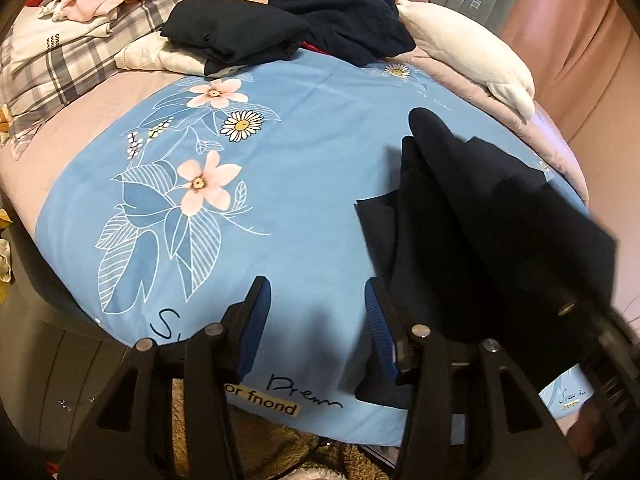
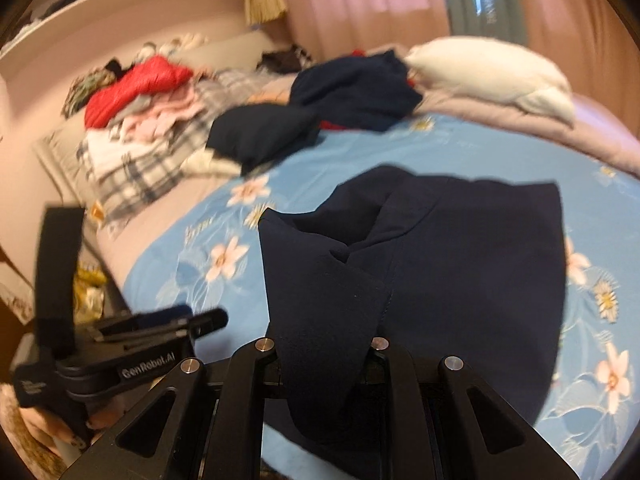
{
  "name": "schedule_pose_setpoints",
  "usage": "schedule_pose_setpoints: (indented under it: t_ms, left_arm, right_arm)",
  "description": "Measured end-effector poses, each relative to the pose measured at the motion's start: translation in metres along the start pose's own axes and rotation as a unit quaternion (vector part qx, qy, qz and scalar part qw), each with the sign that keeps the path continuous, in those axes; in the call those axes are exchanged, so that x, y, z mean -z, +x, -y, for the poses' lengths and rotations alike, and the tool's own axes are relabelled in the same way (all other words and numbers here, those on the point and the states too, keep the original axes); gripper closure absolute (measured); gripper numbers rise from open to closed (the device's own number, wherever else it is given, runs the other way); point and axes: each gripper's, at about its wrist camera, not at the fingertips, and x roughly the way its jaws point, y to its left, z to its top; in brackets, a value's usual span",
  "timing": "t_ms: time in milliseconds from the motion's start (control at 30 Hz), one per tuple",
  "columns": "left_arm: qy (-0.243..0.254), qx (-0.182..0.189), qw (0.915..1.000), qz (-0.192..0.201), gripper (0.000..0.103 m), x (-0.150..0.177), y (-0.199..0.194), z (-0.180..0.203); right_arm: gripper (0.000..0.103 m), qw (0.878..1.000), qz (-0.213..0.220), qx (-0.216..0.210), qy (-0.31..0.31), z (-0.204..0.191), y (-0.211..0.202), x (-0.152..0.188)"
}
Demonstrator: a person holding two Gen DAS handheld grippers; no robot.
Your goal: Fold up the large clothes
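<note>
A: Where is the garment lying at the moment?

B: The dark navy garment (image 2: 460, 272) is lying on the blue flowered sheet (image 1: 304, 168), toward the near right part of the bed, with its close edge bunching up and rising toward the right gripper (image 2: 324, 364).

A: Is that gripper holding it?

B: Yes. Its jaws are standing nearly together, pinching a fold of the navy cloth, which is draping down between the black arms of the tool.

A: And the left gripper (image 1: 318, 320)?

B: Its blue-padded fingers (image 1: 256, 320) are standing about halfway apart over bare sheet, gripping nothing. The garment's edge is sitting just beside the right-hand pad; I cannot tell whether they are touching.

A: What else is sitting on the bed?

B: Folded dark clothes (image 1: 236, 36) are piling at the far end beside a white pillow (image 1: 468, 48), with a plaid blanket (image 1: 68, 64) off to the left.
</note>
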Motion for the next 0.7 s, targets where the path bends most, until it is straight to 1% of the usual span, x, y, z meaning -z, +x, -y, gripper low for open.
schedule_pose_setpoints:
  t_ms: [133,200,267,367,500,567,633,667,700]
  left_arm:
    - [-0.006,-0.007,1.0,-0.001,0.053,-0.001,0.004,-0.007]
    - [-0.007,-0.01,0.9999,-0.004,0.053,-0.001,0.005,-0.009]
    - [-0.005,-0.01,0.9999,-0.005,0.053,-0.001,0.005,-0.009]
    - [-0.002,-0.011,0.9999,-0.004,0.051,-0.001,0.004,-0.008]
    - [-0.001,-0.006,1.0,0.001,0.049,-0.002,0.0,-0.006]
    - [-0.001,0.002,1.0,0.004,0.045,-0.003,-0.004,-0.004]
    - [-0.001,0.017,0.9998,0.011,0.044,-0.007,-0.011,-0.002]
    - [0.002,0.022,0.9996,0.015,0.044,-0.009,-0.015,0.0]
    - [0.005,0.027,0.9995,0.019,0.044,-0.011,-0.018,0.003]
  right_arm:
    - [0.087,0.999,-0.047,-0.022,0.002,-0.006,0.023,0.014]
    - [0.086,0.996,-0.082,-0.034,0.021,-0.002,0.04,0.025]
    - [0.086,0.993,-0.107,-0.042,0.037,0.005,0.052,0.034]
    - [0.087,0.99,-0.119,-0.052,0.053,0.011,0.057,0.042]
    - [0.086,0.992,-0.107,-0.048,0.035,0.007,0.041,0.037]
    - [0.081,0.993,-0.104,-0.053,0.033,0.008,0.037,0.035]
    - [0.067,0.992,-0.105,-0.065,0.034,0.01,0.029,0.032]
    - [0.063,0.991,-0.104,-0.071,0.037,0.011,0.024,0.032]
    - [0.057,0.991,-0.099,-0.079,0.041,0.013,0.016,0.032]
